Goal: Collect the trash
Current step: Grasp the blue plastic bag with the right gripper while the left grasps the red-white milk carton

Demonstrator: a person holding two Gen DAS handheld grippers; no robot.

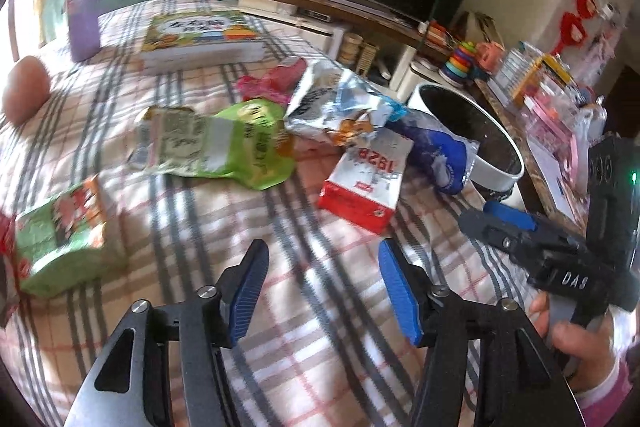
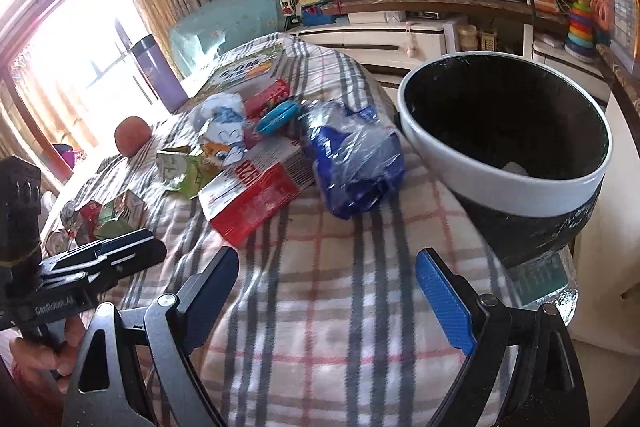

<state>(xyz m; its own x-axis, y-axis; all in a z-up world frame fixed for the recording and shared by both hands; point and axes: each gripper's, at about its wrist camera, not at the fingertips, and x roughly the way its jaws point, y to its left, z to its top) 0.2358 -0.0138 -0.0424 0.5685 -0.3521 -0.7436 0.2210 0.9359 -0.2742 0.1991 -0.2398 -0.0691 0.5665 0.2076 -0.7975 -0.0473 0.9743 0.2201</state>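
Observation:
Several wrappers lie on the checked tablecloth (image 1: 224, 239): a red and white packet (image 1: 366, 185) (image 2: 256, 195), a blue plastic bag (image 1: 440, 151) (image 2: 352, 163), a green pouch (image 1: 216, 143), a silver snack bag (image 1: 340, 103) (image 2: 222, 131) and a green carton (image 1: 60, 239). A white-rimmed black bin (image 1: 500, 171) (image 2: 532, 183) stands at the table's right edge. My left gripper (image 1: 322, 287) is open and empty, just short of the red packet. My right gripper (image 2: 328, 291) is open and empty, between the packet and the bin; it also shows in the left wrist view (image 1: 504, 223).
A picture book (image 1: 200, 35), a purple flask (image 1: 82, 3) and an orange ball (image 1: 26, 87) sit at the far side. A pink toy (image 1: 276, 79) and a blue disc (image 2: 276, 117) lie among the wrappers. A TV cabinet (image 2: 392, 39) and toy shelf stand behind.

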